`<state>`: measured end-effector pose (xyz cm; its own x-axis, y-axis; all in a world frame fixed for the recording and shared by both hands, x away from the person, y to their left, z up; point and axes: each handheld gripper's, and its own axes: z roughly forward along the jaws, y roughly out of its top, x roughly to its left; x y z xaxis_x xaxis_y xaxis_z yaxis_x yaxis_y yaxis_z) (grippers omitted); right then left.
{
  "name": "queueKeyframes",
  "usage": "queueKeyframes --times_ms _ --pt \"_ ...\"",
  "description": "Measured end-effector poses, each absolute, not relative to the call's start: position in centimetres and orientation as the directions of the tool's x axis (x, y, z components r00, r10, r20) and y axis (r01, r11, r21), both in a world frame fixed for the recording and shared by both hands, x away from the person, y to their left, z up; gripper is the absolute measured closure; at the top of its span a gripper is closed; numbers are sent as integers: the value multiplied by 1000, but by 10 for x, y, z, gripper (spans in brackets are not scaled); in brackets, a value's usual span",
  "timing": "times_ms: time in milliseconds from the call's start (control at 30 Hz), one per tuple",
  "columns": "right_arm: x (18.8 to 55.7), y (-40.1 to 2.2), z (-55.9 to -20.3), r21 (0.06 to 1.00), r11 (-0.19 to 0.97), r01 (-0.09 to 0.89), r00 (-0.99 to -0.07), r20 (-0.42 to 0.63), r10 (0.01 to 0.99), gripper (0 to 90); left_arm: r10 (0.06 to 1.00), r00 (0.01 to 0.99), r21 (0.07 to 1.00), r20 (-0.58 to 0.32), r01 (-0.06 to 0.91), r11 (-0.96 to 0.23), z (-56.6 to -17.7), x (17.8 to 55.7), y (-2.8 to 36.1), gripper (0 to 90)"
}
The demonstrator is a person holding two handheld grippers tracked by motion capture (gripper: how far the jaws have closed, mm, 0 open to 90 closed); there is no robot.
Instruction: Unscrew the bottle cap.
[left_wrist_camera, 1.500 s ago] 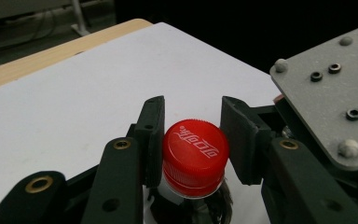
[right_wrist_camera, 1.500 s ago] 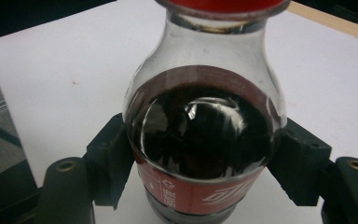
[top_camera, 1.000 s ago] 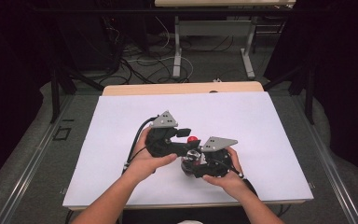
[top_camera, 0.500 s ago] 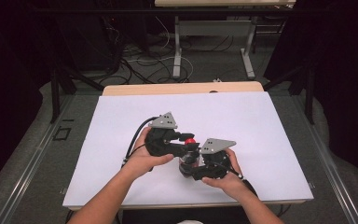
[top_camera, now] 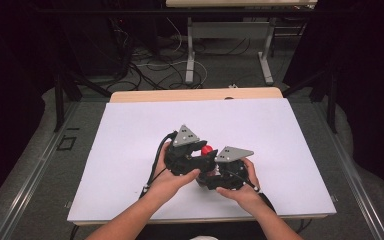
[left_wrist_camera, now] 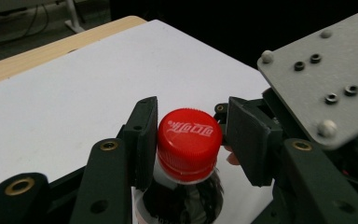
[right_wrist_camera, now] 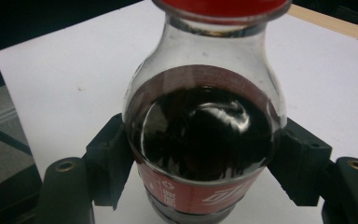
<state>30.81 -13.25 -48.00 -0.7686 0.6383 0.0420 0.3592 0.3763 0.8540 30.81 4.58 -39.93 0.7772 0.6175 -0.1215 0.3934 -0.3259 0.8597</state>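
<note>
A small cola bottle (right_wrist_camera: 205, 135) with dark drink and a red label stands upright on the white table sheet (top_camera: 130, 140). My right gripper (right_wrist_camera: 207, 163) is shut on its body, one pad against each side. The red cap (left_wrist_camera: 189, 140) sits between the jaws of my left gripper (left_wrist_camera: 189, 145), which are closed in on it from both sides. In the high view the cap (top_camera: 207, 149) peeks out between the left gripper (top_camera: 200, 156) and the right gripper (top_camera: 211, 172), both held close together near the table's front middle.
The white sheet covers a wooden table whose far edge (top_camera: 195, 94) shows bare wood. Beyond it are table legs and loose cables on the floor (top_camera: 180, 60). The right gripper's grey plate (left_wrist_camera: 326, 74) looms close beside the cap.
The left gripper has edged slightly right and nearer the person, settling over the cap. The right gripper and the bottle have stayed put.
</note>
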Motion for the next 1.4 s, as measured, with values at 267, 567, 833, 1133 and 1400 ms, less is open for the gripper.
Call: queueKeyframes --times_ms 267,567,833,1133,1400 --pt "308 -132 -479 855 378 355 -784 52 619 296 550 823 863 -144 376 -338 -396 316 62 526" --pt "305 -129 -479 850 396 348 -800 49 598 297 462 866 858 -193 377 -349 -403 328 61 573" --pt "304 -127 -480 846 392 362 -783 48 620 298 578 806 856 -129 385 -346 -401 317 48 615" --pt "303 -124 -482 841 413 349 -763 -1 646 298 685 722 850 -101 420 -318 -399 305 37 617" --pt "305 -126 -483 840 414 350 -767 3 642 298 669 734 854 -117 419 -310 -391 306 42 617"
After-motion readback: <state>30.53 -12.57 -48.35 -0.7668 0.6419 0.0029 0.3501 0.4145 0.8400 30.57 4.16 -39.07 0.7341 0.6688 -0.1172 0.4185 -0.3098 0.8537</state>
